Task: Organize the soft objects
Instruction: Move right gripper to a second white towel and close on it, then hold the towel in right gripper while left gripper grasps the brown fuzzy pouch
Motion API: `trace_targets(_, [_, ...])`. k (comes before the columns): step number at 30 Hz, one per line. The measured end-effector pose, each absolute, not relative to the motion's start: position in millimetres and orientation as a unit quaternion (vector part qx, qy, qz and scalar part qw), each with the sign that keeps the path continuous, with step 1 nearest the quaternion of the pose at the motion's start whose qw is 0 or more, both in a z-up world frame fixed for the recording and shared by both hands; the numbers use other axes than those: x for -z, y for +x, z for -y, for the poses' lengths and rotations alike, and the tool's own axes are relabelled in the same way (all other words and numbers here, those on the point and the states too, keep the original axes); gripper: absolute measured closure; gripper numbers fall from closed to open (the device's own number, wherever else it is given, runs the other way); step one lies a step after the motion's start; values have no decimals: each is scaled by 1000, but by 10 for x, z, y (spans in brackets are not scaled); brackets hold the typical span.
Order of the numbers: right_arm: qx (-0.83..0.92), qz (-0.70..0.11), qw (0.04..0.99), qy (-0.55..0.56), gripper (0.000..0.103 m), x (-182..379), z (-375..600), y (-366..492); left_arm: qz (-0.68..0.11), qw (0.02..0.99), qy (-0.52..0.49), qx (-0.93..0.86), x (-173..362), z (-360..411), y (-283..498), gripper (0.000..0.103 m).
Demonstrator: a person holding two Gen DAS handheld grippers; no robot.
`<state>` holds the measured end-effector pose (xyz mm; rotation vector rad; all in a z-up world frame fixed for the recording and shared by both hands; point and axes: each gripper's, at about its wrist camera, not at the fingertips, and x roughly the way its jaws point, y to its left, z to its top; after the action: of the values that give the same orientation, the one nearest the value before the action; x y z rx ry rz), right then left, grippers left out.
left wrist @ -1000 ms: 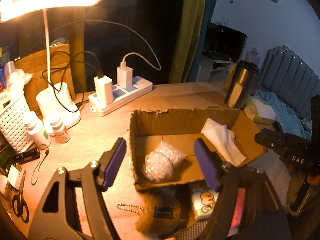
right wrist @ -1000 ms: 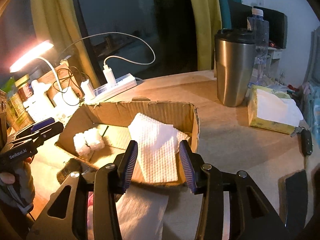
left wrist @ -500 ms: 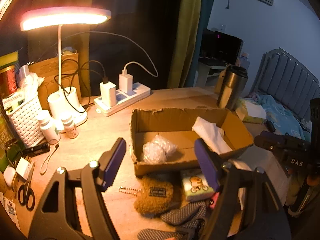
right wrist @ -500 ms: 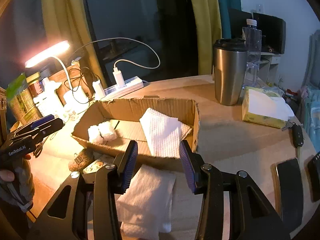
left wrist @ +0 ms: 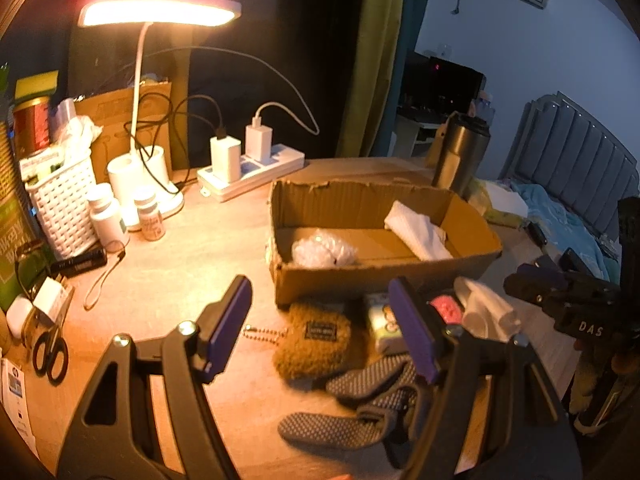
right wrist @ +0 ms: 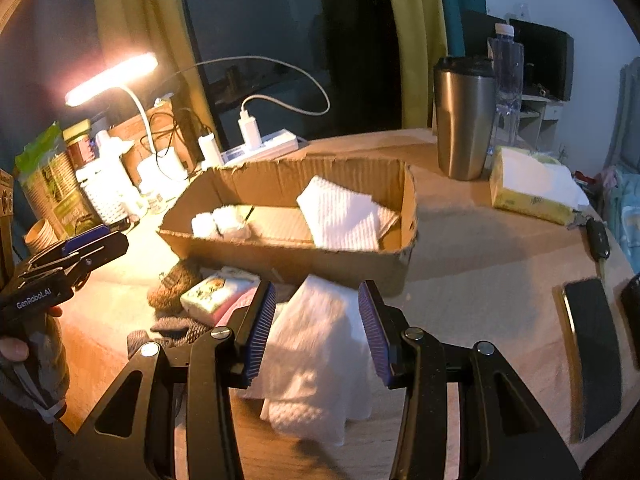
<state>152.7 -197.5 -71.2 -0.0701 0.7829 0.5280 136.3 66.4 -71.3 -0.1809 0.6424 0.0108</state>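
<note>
Both tools are spread and hold nothing. The right tool [right wrist: 318, 334] hangs over the white cloth [right wrist: 320, 356] lying on the tabletop [right wrist: 480, 248] just before the box [right wrist: 288, 252], likely lining up a pinch; the left tool [left wrist: 320, 330] waits above the brown pouch [left wrist: 314, 340].

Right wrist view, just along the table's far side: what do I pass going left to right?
Desk lamp → white chargers on the power strip → steel tumbler → clear water bottle → yellow tissue pack.
</note>
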Motion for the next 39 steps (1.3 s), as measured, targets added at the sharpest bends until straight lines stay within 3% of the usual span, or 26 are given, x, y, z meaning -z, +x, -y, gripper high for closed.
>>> trace_targets(21, [-266, -403, 874, -44, 56, 1094, 1845, 1472, -355, 930, -92, -11, 1156, -702, 1217, 30])
trace_targets(23, [-268, -399, 875, -51, 61, 1111, 1846, 1469, -358, 930, -87, -8, 1166, -659, 1248, 30])
trace_targets(25, [-269, -397, 876, -56, 83, 1123, 1859, 1471, -363, 928, -83, -7, 1186, -625, 1287, 30])
trace_targets(27, [-277, -396, 874, -52, 88, 1117, 1897, 1472, -370, 925, -82, -10, 1215, -594, 1334, 30])
trace_targets(39, [-301, -389, 870, -38, 90, 1094, 2027, 1501, -411, 908, -75, -37, 1378, -526, 1583, 30])
